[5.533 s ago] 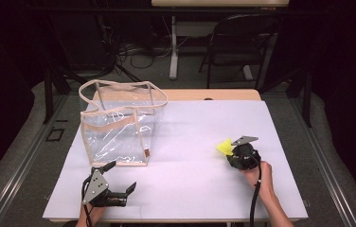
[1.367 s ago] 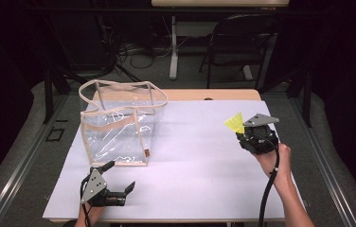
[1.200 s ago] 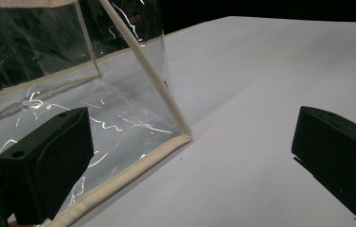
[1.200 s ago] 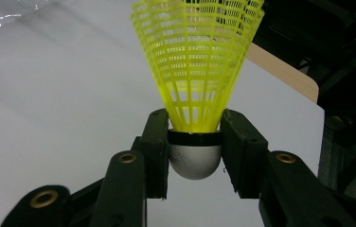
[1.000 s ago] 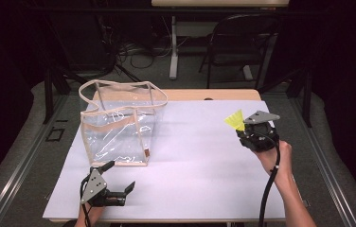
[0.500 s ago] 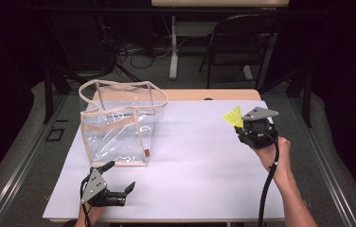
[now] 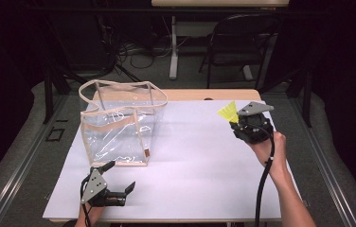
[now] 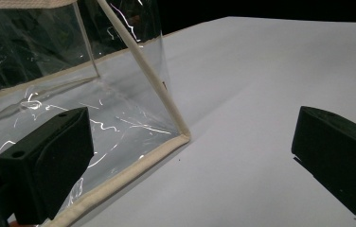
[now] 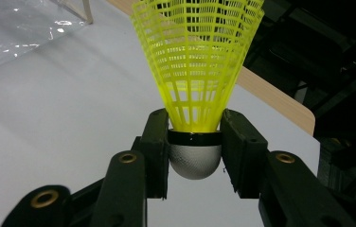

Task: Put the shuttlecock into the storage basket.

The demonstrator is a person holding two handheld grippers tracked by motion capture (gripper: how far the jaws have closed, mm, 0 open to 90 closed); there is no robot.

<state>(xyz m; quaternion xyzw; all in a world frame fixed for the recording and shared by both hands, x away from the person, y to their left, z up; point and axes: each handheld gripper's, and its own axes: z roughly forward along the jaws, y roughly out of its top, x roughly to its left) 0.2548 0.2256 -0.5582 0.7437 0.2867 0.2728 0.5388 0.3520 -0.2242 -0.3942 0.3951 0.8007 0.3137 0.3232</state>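
Right claw (image 9: 195,153) pinching yellow shuttlecock (image 9: 199,66), skirt pointing away

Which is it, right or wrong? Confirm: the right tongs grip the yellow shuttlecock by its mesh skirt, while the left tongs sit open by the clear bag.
Wrong in one respect. The right tongs grip the yellow shuttlecock by its white cork base, not the skirt, as the right gripper view shows. The left tongs do sit open by the clear bag.

left tongs (image 7: 119,185): black jaws, grey triangular plate | right tongs (image 7: 234,124): black, brass-ringed holes, black cable
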